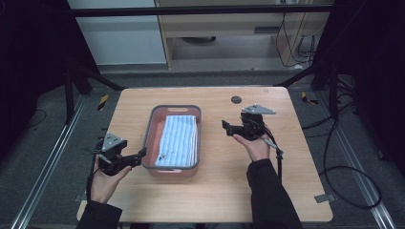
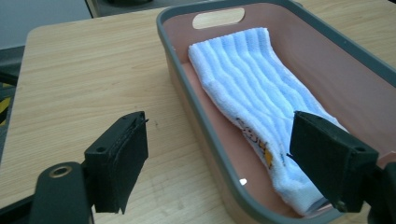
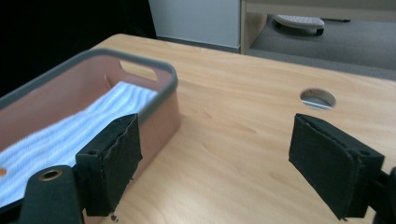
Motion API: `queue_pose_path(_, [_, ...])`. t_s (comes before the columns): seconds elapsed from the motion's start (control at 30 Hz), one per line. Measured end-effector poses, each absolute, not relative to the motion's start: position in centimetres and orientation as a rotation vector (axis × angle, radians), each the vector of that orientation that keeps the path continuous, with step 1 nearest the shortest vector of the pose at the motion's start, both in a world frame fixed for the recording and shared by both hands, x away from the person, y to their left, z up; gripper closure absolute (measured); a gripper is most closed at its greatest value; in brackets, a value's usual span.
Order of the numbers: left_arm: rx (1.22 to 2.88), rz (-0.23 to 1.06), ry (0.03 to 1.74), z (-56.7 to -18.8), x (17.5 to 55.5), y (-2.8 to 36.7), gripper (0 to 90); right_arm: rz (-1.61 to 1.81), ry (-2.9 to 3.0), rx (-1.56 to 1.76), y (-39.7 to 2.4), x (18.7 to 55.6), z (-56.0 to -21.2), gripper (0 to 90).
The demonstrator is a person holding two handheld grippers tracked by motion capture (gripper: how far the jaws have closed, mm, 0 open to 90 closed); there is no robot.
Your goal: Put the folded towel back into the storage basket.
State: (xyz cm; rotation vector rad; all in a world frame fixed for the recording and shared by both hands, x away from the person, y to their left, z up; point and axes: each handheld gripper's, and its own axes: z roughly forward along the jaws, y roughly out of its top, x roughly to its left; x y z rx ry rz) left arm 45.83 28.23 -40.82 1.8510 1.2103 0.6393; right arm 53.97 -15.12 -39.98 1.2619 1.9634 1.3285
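bin: pink, grey rim, mid tabletop
towel: folded, inside bin
L gripper: jaws spread, empty
R gripper: jaws spread, empty

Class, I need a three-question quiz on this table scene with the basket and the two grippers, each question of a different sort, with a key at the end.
1. True or false: the folded towel lies inside the basket.
2. Multiple choice: how do the jaws of the left gripper stand? A) wide apart with nothing between them; B) closed on the towel; C) closed on the basket rim.
3. Fill in the blank: the right gripper is open over the bare wooden ____, beside the basket.

Key: 1 true. 2 A. 3 table.
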Motion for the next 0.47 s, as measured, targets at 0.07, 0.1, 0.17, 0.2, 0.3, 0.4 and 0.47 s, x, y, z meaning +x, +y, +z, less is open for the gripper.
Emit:
queue_pose_path(0.07, [1.845,0.647,1.222,-40.9,45.8,28.9,18.8,1.327,1.964,1.265,-16.3,53.1,-40.5,16.6])
queue_pose_path(0.1, [1.834,0.648,1.228,-41.0,45.8,29.2,18.9,1.327,1.959,1.270,-16.9,52.7,-40.8,16.7])
queue_pose_path(0.17, [1.823,0.652,1.255,-41.1,45.8,29.9,19.1,1.307,1.964,1.279,-18.1,51.9,-41.4,16.5])
queue_pose_path(0.2, [1.819,0.657,1.261,-41.2,45.8,30.3,19.2,1.296,1.960,1.281,-18.6,51.5,-41.8,16.9])
queue_pose_path(0.3, [1.815,0.679,1.286,-41.5,45.9,31.2,19.5,1.294,1.969,1.303,-20.2,50.3,-42.8,17.1])
queue_pose_path(0.4, [1.825,0.695,1.310,-42.2,46.0,32.0,20.2,1.259,1.976,1.312,-21.5,49.4,-43.9,16.5])
queue_pose_path(0.47, [1.822,0.706,1.335,-42.7,46.1,32.6,21.0,1.244,1.977,1.328,-22.3,49.0,-44.4,16.0])
